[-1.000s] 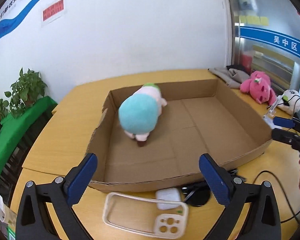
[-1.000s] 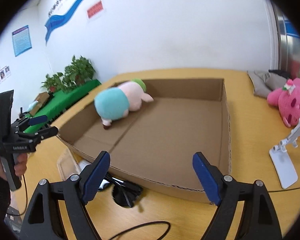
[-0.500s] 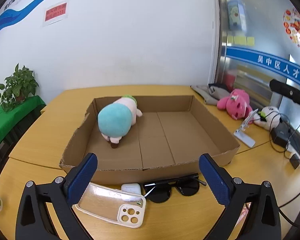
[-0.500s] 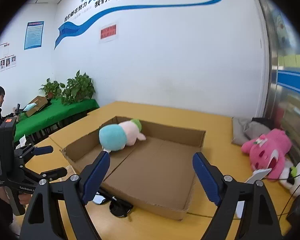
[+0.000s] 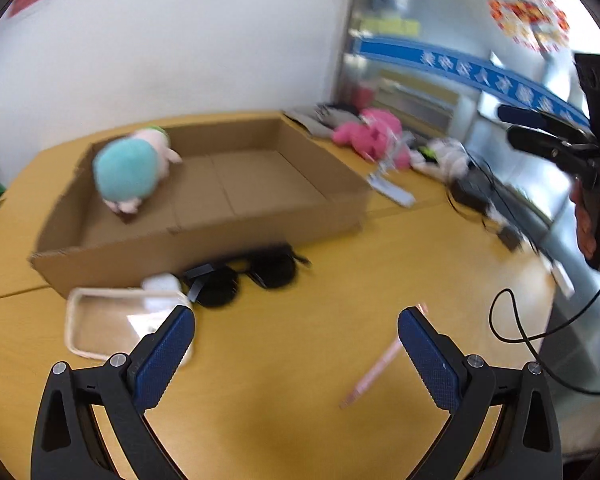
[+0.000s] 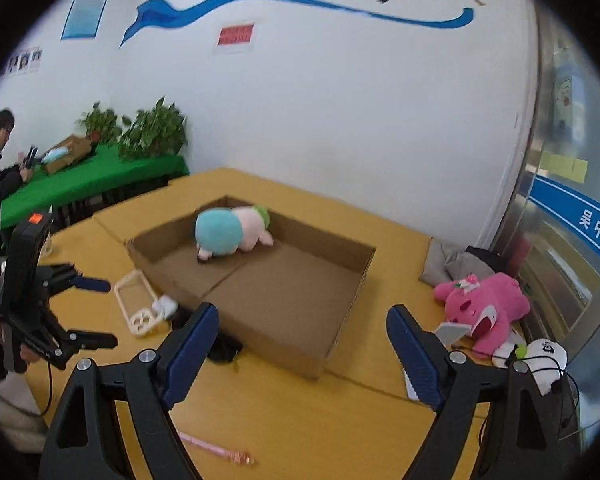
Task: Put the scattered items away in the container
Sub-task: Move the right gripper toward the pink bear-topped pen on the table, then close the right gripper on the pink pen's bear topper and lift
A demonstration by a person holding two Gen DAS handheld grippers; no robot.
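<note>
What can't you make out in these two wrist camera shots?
- Sunglasses: right wrist view, mostly hidden behind the right gripper's left finger.
- White earbud case: left wrist view, motion-blurred, partly behind the phone case.
- Pink pen: left wrist view, blurred streak.
- Wall notices: both views, print too small.

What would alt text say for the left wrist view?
A shallow cardboard box on a yellow table holds one teal plush toy. Outside its near wall lie black sunglasses, a clear phone case and a pink pen, with the open left gripper in the foreground.
</note>
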